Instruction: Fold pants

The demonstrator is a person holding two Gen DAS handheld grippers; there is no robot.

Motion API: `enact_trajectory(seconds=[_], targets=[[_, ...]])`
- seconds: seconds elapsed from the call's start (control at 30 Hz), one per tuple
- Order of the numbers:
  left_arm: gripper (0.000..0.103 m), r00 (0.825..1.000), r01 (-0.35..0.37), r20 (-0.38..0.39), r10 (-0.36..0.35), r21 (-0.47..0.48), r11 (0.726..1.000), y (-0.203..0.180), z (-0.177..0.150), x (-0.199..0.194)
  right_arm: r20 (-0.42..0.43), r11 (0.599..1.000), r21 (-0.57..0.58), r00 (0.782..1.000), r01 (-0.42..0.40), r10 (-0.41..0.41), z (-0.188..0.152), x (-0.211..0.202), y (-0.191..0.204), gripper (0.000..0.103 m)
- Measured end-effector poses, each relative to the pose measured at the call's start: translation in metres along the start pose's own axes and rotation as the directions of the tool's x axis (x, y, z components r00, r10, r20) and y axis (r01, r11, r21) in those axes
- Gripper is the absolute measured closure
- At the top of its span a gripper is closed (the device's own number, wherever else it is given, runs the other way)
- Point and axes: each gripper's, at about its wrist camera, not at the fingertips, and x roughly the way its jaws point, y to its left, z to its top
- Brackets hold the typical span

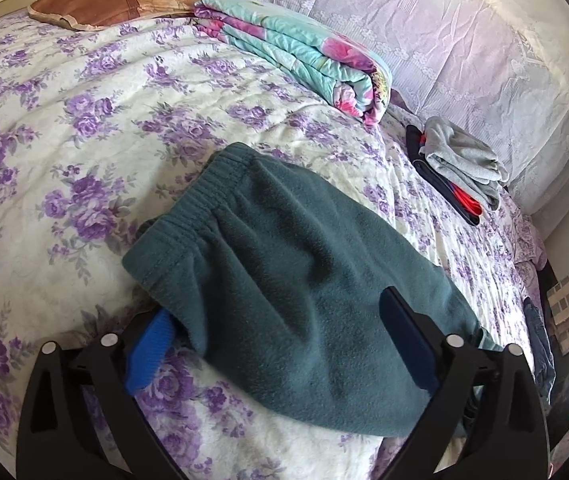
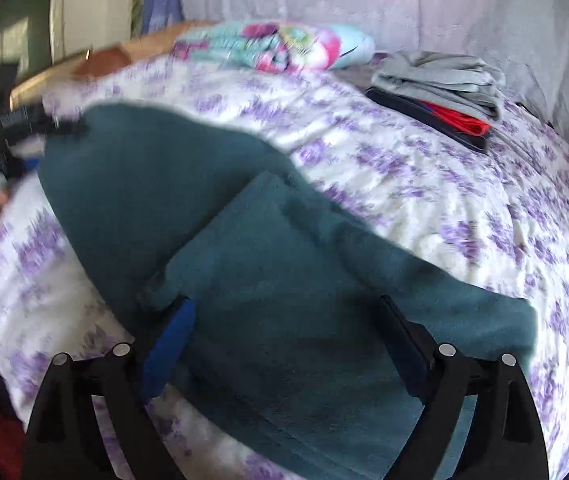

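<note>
Pants (image 1: 292, 280), teal fleece, lie folded on the floral bedspread (image 1: 64, 120). My left gripper (image 1: 280, 344) straddles the waistband end, jaws spread wide, nothing pinched. My right gripper (image 2: 284, 340) likewise spread over the folded legs.

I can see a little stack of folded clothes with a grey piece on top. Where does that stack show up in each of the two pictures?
Left wrist view: the stack of folded clothes lies on the right, at mid height, on the floral bedspread near the pale curtain.
Right wrist view: the stack sits at the upper right, blurred.
Shared landmark: the rolled turquoise and pink quilt lies just left of the stack in both.
</note>
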Motion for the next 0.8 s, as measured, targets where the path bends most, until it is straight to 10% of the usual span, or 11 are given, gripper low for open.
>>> enact_trajectory(seconds=[0.1,0.3,0.8], targets=[[0.008,1.000,0.016,-0.007,-0.016,-0.018,1.000,0.003,0.003,0.000,0.154,0.998,0.026,0.986,0.056,-0.059,-0.004,-0.039,-0.014,0.004],[0.023,0.997,0.073,-0.009,-0.074,-0.080,0.994,0.021,0.002,-0.010,0.086,0.940,0.023,0.936,0.340,-0.340,-0.043,-0.050,-0.054,0.004],[0.011,0.996,-0.031,-0.082,0.022,-0.102,0.994,0.012,0.016,0.003,0.006,0.898,0.419,0.989,0.133,-0.149,-0.112,-0.067,-0.165,0.004]])
